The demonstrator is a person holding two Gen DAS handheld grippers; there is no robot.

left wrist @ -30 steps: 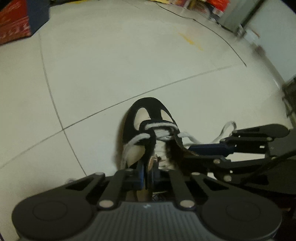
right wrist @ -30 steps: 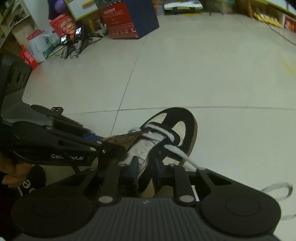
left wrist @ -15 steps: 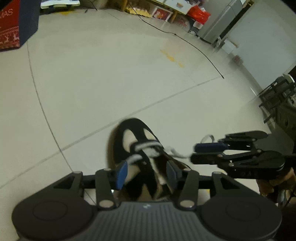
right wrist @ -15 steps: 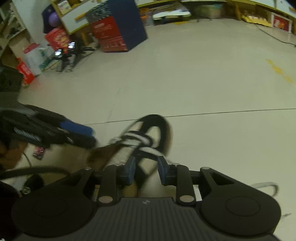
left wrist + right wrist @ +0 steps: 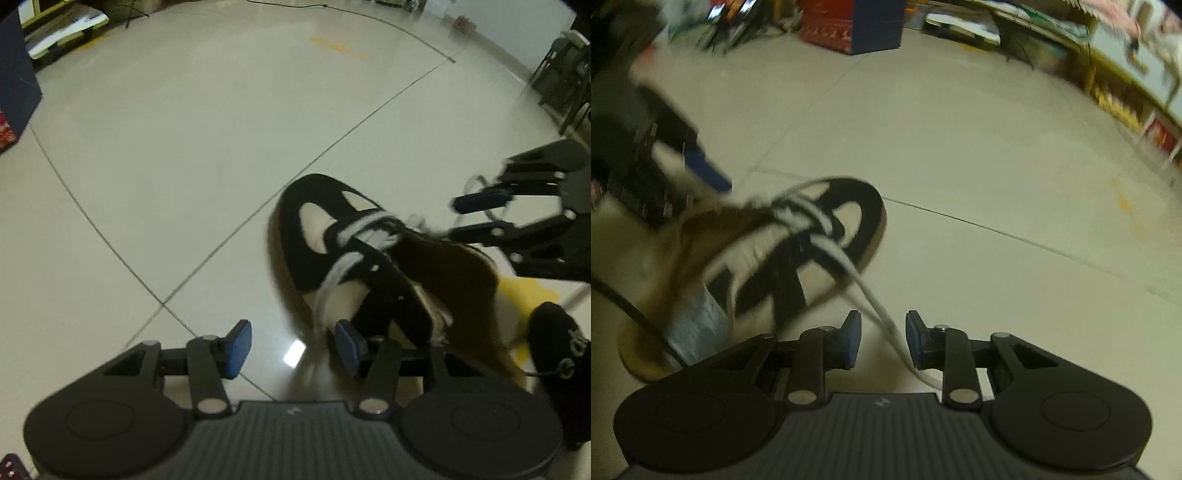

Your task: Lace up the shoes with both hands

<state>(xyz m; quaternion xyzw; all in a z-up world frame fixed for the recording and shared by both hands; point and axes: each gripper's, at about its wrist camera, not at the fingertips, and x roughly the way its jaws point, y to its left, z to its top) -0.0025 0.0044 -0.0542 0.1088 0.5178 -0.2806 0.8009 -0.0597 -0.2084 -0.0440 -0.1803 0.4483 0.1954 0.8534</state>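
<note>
Both jaws let go of the shoe [image 5: 332,236].
My left gripper [image 5: 291,345] gaped empty; my right gripper [image 5: 882,341] stood part-open, lace [image 5: 875,306] loose between, regrasp needed.

We count one shoe [image 5: 354,258], black and white, on the tiled floor [image 5: 184,166]. It carries one white lace [image 5: 875,310], with two crossings over the tongue as far as the blur lets us tell. There are two grippers: the left gripper [image 5: 293,345] just beside the shoe's heel side, and the right gripper [image 5: 882,341] on the shoe's other side. Each has two blue pads [image 5: 238,349], four in all. Beyond the shoe's toe we see one red and blue box [image 5: 853,26]. Under the shoe's heel end sits one round tan disc [image 5: 639,354].
</note>
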